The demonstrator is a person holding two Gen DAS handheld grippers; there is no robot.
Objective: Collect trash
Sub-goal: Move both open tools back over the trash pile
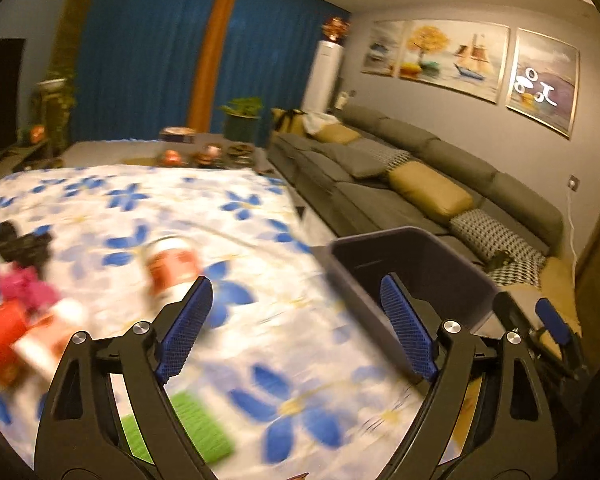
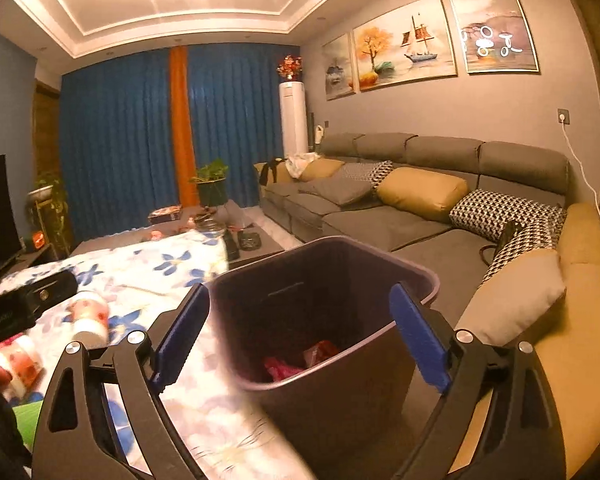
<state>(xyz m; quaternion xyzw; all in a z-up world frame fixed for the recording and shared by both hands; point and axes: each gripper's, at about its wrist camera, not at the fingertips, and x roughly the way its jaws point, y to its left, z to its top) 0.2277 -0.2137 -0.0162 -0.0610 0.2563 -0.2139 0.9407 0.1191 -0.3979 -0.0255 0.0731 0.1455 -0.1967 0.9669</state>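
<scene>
The left gripper [image 1: 296, 328] hangs over a table covered with a white cloth printed with blue flowers [image 1: 172, 200], its blue-padded jaws spread wide with nothing between them. The left wrist view is blurred, so small details on the cloth are hard to make out. Ahead of the left finger lies a red-and-white paper cup [image 1: 172, 264] on its side. Farther left sits a cluster of litter: a pink crumpled wrapper [image 1: 26, 286], a black crumpled piece [image 1: 22, 242], and more red-and-white packaging [image 1: 24, 340] at the picture's edge. A green flat item [image 1: 198, 428] lies on the cloth just below the left finger. At the table's right edge stands a dark trash bin [image 1: 412, 264], with its open mouth tipped toward the cameras. The right gripper [image 2: 300, 332] is held in front of this trash bin [image 2: 324, 280], jaws also spread wide and holding nothing, one finger to each side of the bin's mouth as seen in the right wrist view. Down inside the bin lie pink and red wrappers [image 2: 300, 360]. In that view the cup [image 2: 90, 316] lies on the flowered cloth [image 2: 160, 268] to the left of the bin. Behind the bin runs a long grey sofa [image 2: 380, 216] with tan and checked cushions.
</scene>
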